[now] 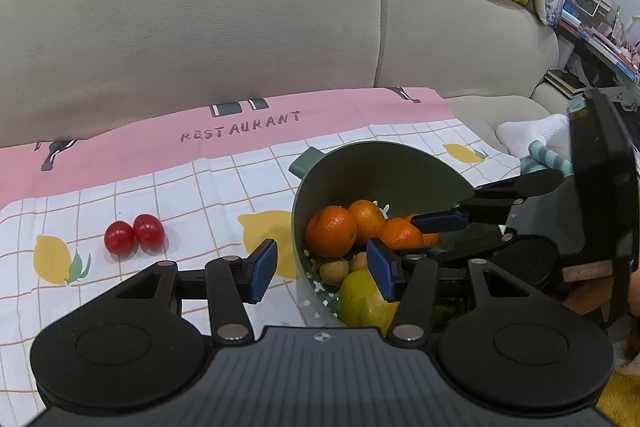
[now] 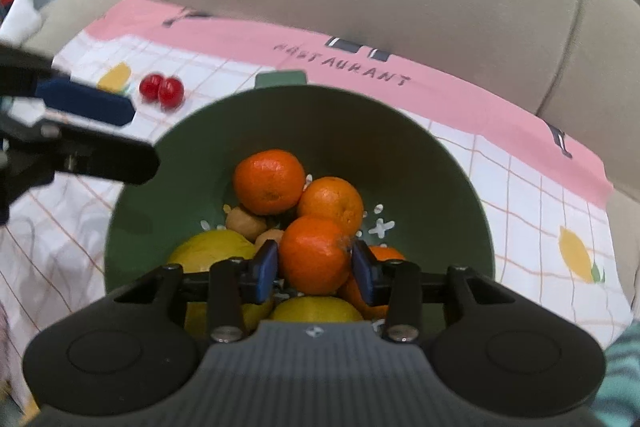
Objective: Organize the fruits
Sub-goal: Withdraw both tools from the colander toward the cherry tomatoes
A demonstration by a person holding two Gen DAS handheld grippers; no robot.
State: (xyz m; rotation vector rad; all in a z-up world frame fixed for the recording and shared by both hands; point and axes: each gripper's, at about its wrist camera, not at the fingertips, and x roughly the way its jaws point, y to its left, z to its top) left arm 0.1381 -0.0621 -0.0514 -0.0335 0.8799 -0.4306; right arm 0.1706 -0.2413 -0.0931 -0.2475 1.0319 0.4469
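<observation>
1. The right tool (image 2: pixel 314 269) reaches into the green bowl (image 2: pixel 400 163), its blue pads pinching a tangerine (image 2: pixel 312 253) on both sides.
2. Two more tangerines (image 2: pixel 269 181) lie behind it, with small brown fruits (image 2: pixel 245 223) and yellow fruits (image 2: pixel 214 251) also in the bowl.
3. The left tool (image 1: pixel 322 271) hangs spread and empty at the bowl's near left rim.
4. Two cherry tomatoes (image 1: pixel 134 237) sit touching each other on the lemon-print cloth (image 1: pixel 160 195), well left of the bowl.
5. A beige sofa (image 1: pixel 200 27) stands behind.
</observation>
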